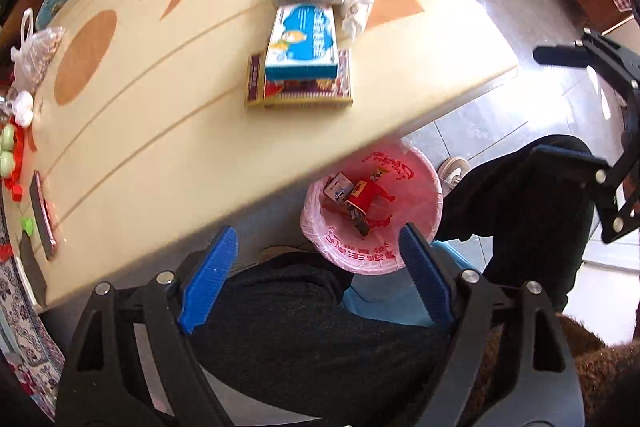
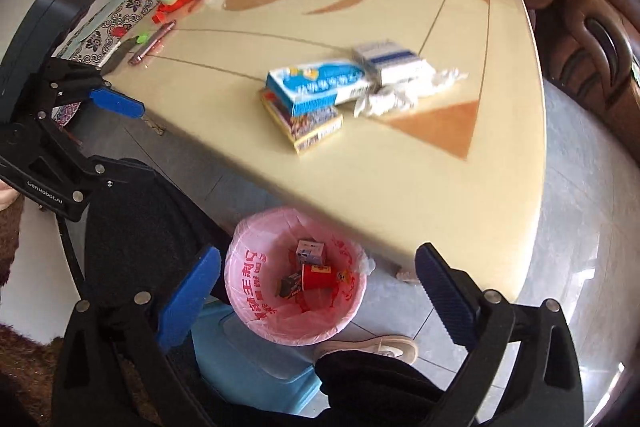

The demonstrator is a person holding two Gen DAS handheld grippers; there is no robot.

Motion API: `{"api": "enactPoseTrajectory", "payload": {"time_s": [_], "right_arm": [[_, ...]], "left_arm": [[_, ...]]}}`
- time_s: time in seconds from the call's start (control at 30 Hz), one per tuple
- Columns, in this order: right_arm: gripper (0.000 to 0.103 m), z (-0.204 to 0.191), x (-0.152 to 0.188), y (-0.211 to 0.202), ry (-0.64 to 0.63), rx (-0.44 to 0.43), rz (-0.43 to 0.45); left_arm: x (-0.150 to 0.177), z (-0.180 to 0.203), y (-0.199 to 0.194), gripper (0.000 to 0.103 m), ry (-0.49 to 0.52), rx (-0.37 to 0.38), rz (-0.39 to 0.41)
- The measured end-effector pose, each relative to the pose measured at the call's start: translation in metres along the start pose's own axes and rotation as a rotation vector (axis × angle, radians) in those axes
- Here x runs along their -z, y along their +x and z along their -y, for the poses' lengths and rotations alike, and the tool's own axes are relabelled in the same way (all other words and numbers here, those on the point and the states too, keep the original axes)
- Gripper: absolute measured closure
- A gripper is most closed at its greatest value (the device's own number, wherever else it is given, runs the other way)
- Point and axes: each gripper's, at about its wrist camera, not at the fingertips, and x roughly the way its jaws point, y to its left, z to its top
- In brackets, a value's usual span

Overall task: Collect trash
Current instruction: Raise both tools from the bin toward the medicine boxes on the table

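Cream table top [image 2: 360, 167] with tan inlay fills both views; tiled floor below. Crumpled tissue [image 2: 394, 95] lies near the table's right edge, touching a white-and-blue carton [image 2: 390, 61]. A blue-and-white box [image 2: 316, 87] sits stacked on a flat yellow-edged box [image 2: 304, 125], just beside. Judged: cartons are light, stiff and likely empty, best pinched across the narrow sides; tissue is soft and compressible, so pinch it at the thickest bunch. Pink-lined bin [image 2: 244, 291] stands on the floor under the near edge, holding a red cup [image 2: 316, 275] and small cartons. Left gripper [image 1: 316, 279] and right gripper [image 2: 318, 301] are both spread, nothing between their fingers.
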Motion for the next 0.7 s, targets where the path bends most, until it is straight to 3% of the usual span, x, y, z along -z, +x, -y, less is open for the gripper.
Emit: {"api": "enactPoseTrajectory", "payload": {"time_s": [0.1, 0.3, 0.4, 0.7], "right_arm": [[0.007, 0.008, -0.039, -0.036, -0.055, 0.008, 0.020], [0.007, 0.025, -0.102, -0.070, -0.150, 0.043, 0.047], [0.007, 0.034, -0.122, -0.075, -0.178, 0.036, 0.052], [0.007, 0.059, -0.154, -0.024, -0.215, -0.031, -0.008]], "left_arm": [[-0.023, 0.000, -0.032, 0.019, 0.056, -0.061, 0.023], [-0.063, -0.006, -0.056, 0.017, 0.102, -0.084, 0.008], [-0.083, -0.011, -0.057, 0.017, 0.094, -0.049, -0.009], [-0.128, -0.009, -0.015, 0.017, 0.113, 0.018, -0.075]]}}
